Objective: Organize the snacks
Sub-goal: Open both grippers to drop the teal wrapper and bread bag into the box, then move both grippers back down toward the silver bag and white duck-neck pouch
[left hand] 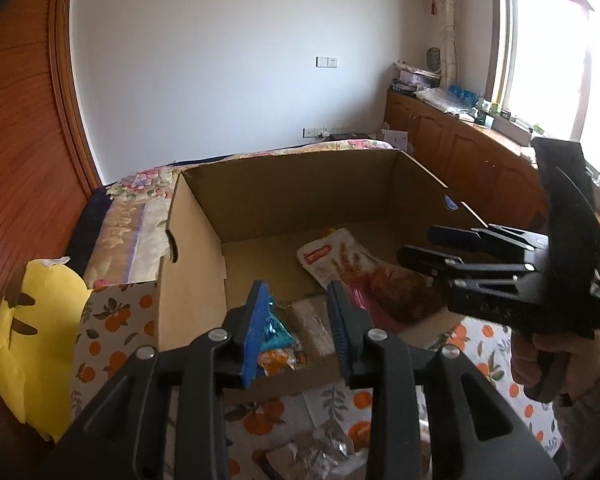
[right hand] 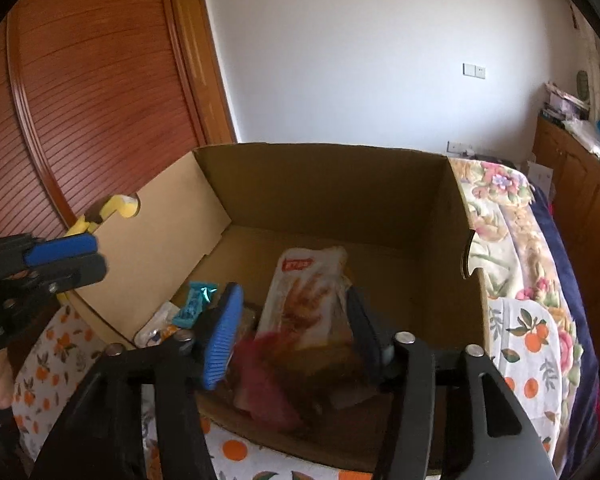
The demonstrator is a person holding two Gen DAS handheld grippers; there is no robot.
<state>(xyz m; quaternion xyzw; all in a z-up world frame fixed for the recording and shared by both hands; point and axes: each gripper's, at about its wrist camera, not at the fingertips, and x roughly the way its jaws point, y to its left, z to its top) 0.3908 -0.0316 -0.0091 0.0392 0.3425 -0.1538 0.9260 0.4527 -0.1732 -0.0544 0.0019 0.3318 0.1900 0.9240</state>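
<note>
Both grippers tilt downward over the near edge of an open cardboard box (left hand: 284, 196) that sits on a bed spread with an orange-print cloth (left hand: 112, 320).

The left gripper (left hand: 296, 328) points into the box's near left corner. Its jaws stand a little apart with nothing pressed between them; a teal snack packet (left hand: 276, 330) lies on the box floor just past the blue pad of the left-hand finger, with a small orange-and-white packet (left hand: 278, 360) beside it.

The right gripper (right hand: 296, 336) reaches in from the right, held by a hand (left hand: 556, 360) in a grey sleeve. Its jaws are parted, wider than the other's. A large white snack bag (right hand: 308, 292) with red-brown print lies flat on the box floor between the fingers; whether the pads touch it cannot be told, as the bag's near end is blurred. A pink packet (right hand: 260, 388) lies just beneath that end.

A yellow plush toy (left hand: 32, 344) rests outside the box's left wall, and loose silver wrappers (left hand: 320, 452) lie on the cloth in front
</note>
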